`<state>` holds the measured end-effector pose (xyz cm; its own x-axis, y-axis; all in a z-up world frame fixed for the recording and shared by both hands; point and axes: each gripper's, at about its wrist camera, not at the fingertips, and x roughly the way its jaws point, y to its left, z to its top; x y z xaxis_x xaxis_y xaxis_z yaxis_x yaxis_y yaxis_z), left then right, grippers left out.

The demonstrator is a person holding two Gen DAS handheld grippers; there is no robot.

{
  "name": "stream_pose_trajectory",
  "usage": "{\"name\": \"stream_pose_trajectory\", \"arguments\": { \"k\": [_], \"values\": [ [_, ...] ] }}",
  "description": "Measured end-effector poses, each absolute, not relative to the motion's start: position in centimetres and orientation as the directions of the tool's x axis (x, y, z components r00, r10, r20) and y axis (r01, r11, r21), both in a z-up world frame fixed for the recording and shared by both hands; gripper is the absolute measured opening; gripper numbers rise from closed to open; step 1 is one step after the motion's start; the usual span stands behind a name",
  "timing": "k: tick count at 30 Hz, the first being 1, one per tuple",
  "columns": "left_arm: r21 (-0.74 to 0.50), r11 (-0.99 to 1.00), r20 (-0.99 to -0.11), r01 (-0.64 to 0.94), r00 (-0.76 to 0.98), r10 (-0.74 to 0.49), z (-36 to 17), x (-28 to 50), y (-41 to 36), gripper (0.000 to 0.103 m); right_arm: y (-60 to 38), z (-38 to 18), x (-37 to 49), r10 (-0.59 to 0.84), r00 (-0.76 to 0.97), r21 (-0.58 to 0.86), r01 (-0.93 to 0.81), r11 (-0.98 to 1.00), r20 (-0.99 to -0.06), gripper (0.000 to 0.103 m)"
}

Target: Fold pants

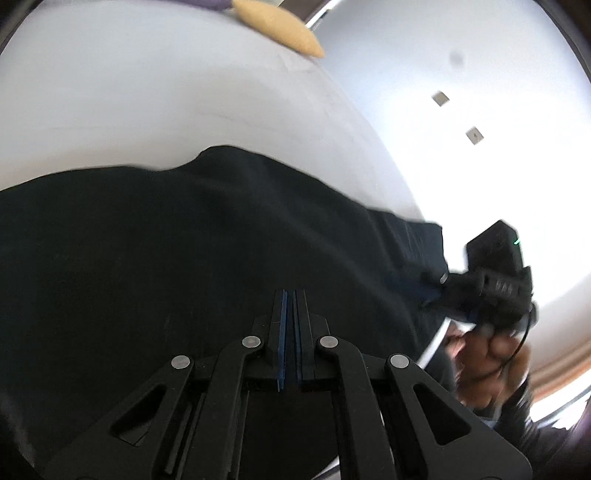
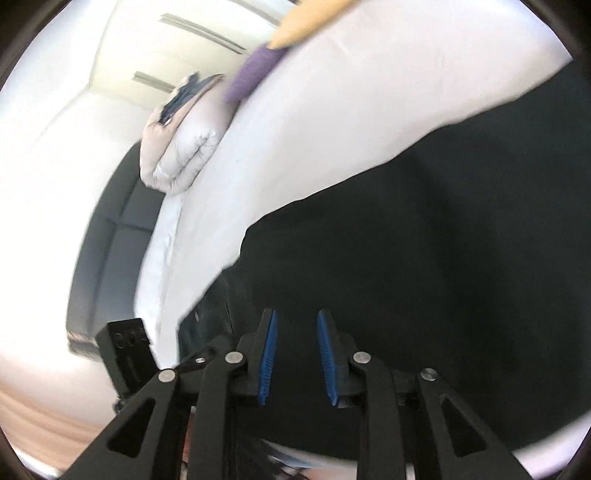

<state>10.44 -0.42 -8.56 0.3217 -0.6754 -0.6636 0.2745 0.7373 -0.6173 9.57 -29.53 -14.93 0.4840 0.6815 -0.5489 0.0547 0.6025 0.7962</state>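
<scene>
Black pants (image 1: 155, 251) lie spread on a white bed (image 1: 147, 92). In the left wrist view my left gripper (image 1: 290, 295) hovers just over the cloth with its blue pads together; I see no cloth between them. At the right of that view the right gripper (image 1: 432, 291) sits at the pants' edge, held by a hand. In the right wrist view my right gripper (image 2: 296, 314) is open over the pants (image 2: 424, 258), blue pads apart and empty.
A yellow cushion (image 1: 280, 26) and a purple one (image 2: 255, 74) lie at the far end of the bed (image 2: 314, 122). A folded white duvet (image 2: 184, 147) sits by the bed edge. A dark sofa (image 2: 110, 240) stands beside the bed.
</scene>
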Motion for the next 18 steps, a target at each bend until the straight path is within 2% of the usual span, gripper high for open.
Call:
{"name": "stream_pose_trajectory", "arguments": {
  "k": [2, 4, 5, 6, 11, 16, 18],
  "values": [
    [-0.592, 0.762, -0.699, 0.262, 0.304, -0.647, -9.7, 12.0, -1.3, 0.002, -30.3, -16.8, 11.5, 0.683, 0.466, 0.807, 0.126, 0.577, -0.562, 0.026],
    [-0.582, 0.768, -0.713, 0.266, 0.287, -0.640, -10.9, 12.2, -1.1, 0.002, -31.7, -18.1, 13.0, 0.677, 0.456, 0.798, 0.139, 0.586, -0.577, 0.015],
    [-0.596, 0.758, -0.700, 0.267, 0.289, -0.653, -11.3, 12.1, -0.9, 0.002, -32.7, -18.4, 13.0, 0.664, 0.473, 0.797, 0.156, 0.583, -0.579, 0.003],
    [-0.617, 0.742, -0.682, 0.262, 0.293, -0.670, -11.7, 11.9, -0.4, 0.002, -34.0, -18.6, 12.9, 0.649, 0.493, 0.796, 0.175, 0.579, -0.580, 0.000],
    [-0.668, 0.701, -0.632, 0.249, 0.309, -0.711, -12.9, 11.2, 1.0, 0.002, -42.8, -18.5, 10.4, 0.517, 0.686, 0.821, 0.216, 0.528, -0.513, 0.000],
    [-0.645, 0.711, -0.629, 0.280, 0.334, -0.702, -13.1, 10.2, 1.8, 0.002, -52.9, -16.5, 7.3, 0.240, 0.828, 0.791, 0.335, 0.513, -0.506, 0.000],
    [-0.646, 0.709, -0.624, 0.281, 0.339, -0.704, -13.6, 9.8, 1.4, 0.002, -54.9, -16.1, 6.7, 0.199, 0.846, 0.792, 0.344, 0.505, -0.494, 0.000]
  ]
}}
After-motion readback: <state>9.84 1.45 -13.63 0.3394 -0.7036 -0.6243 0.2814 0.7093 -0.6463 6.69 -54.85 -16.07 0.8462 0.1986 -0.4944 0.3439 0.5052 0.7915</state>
